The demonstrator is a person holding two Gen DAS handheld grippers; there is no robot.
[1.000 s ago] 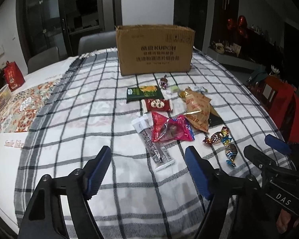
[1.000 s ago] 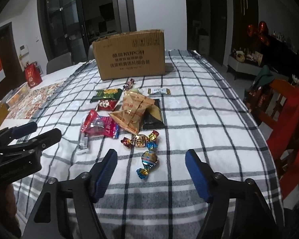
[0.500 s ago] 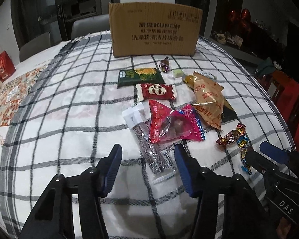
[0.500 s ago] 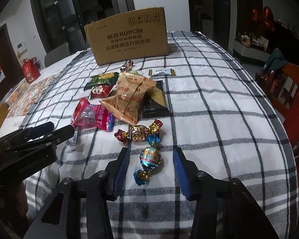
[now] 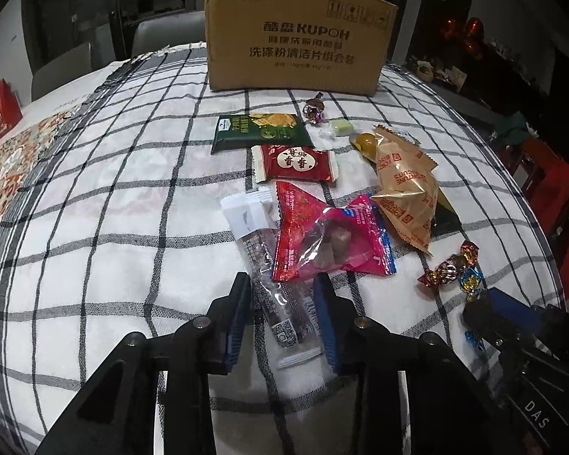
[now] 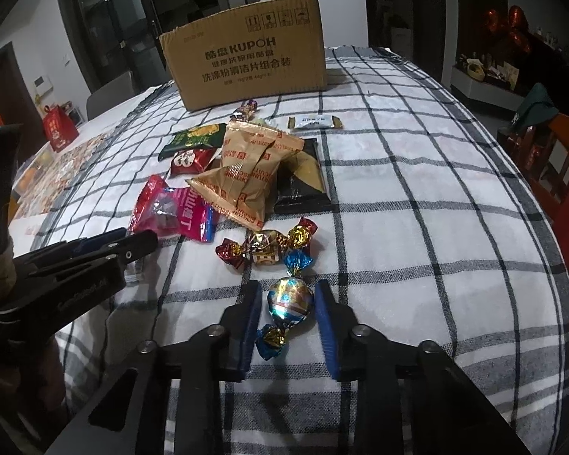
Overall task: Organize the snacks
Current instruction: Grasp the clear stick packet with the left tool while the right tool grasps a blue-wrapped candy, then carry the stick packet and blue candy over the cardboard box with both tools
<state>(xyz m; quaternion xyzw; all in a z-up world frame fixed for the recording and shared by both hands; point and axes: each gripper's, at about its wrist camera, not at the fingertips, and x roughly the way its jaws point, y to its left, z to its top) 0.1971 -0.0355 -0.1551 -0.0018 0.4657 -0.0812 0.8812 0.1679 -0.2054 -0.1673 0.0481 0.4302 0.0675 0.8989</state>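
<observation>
Snacks lie scattered on a checked tablecloth (image 5: 113, 227) in front of a cardboard box (image 5: 299, 38). My left gripper (image 5: 281, 280) is low over a long clear-wrapped dark bar (image 5: 284, 303). Its jaws are closing, with the pads just at the wrapper's edges. In the right wrist view my right gripper (image 6: 287, 286) is shut on a round foil candy (image 6: 289, 299) with blue twisted ends, which rests on the cloth. A gold and red foil candy (image 6: 265, 246) lies just beyond it. Each gripper shows at the edge of the other's view.
Beyond the bar lie a pink packet (image 5: 330, 242), a gold biscuit packet (image 5: 406, 189), a red packet (image 5: 296, 161) and a green packet (image 5: 261, 131). A black packet (image 6: 303, 185) and small sweets lie near the box. A red chair (image 6: 565, 151) stands at the right edge.
Both grippers came forward and down toward the table. Their jaws narrowed from wide open, the left around the clear-wrapped bar and the right onto the round foil candy.
</observation>
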